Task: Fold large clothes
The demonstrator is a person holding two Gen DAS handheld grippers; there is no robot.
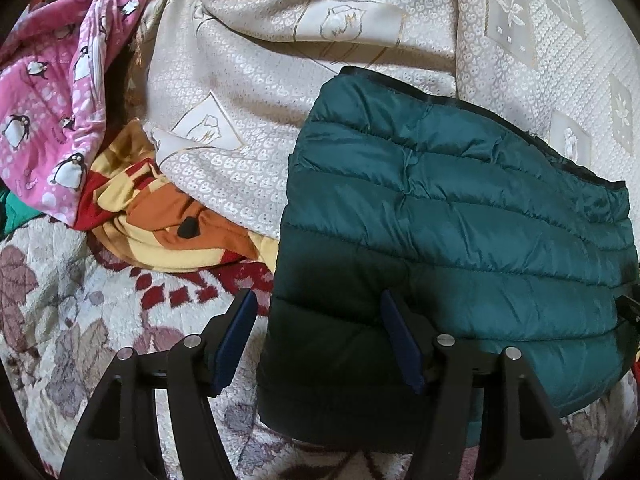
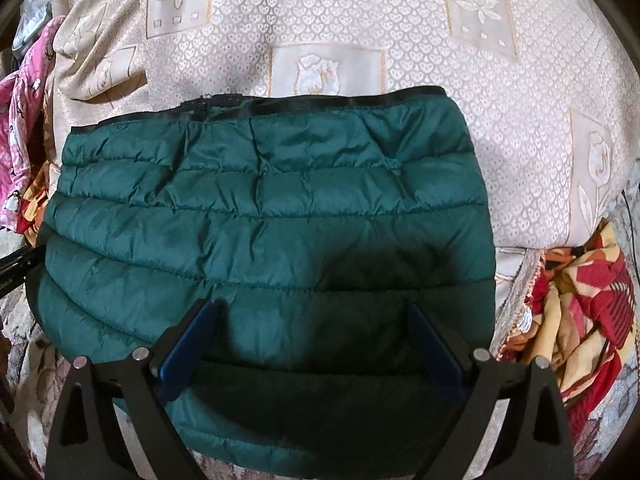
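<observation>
Cream bedspread (image 2: 520, 120): fills the 12 o'clock half of both wrist views, patterned with leaf panels.
Floral blanket (image 1: 60, 320): at 7 o'clock in the left view, under the gripper.
Green quilted jacket (image 2: 272, 220): folded into a flat block, centre of the right view, its black-trimmed edge toward 12 o'clock.
Pink penguin cloth (image 1: 44, 112): at 10 o'clock, bunched.
Orange-red cloth (image 1: 160, 216): just beside the jacket at 9 o'clock.
Left gripper (image 1: 318, 304): fingers spread wide, straddling the jacket's left edge, holding nothing.
Right gripper (image 2: 312, 312): fingers spread wide over the jacket.
</observation>
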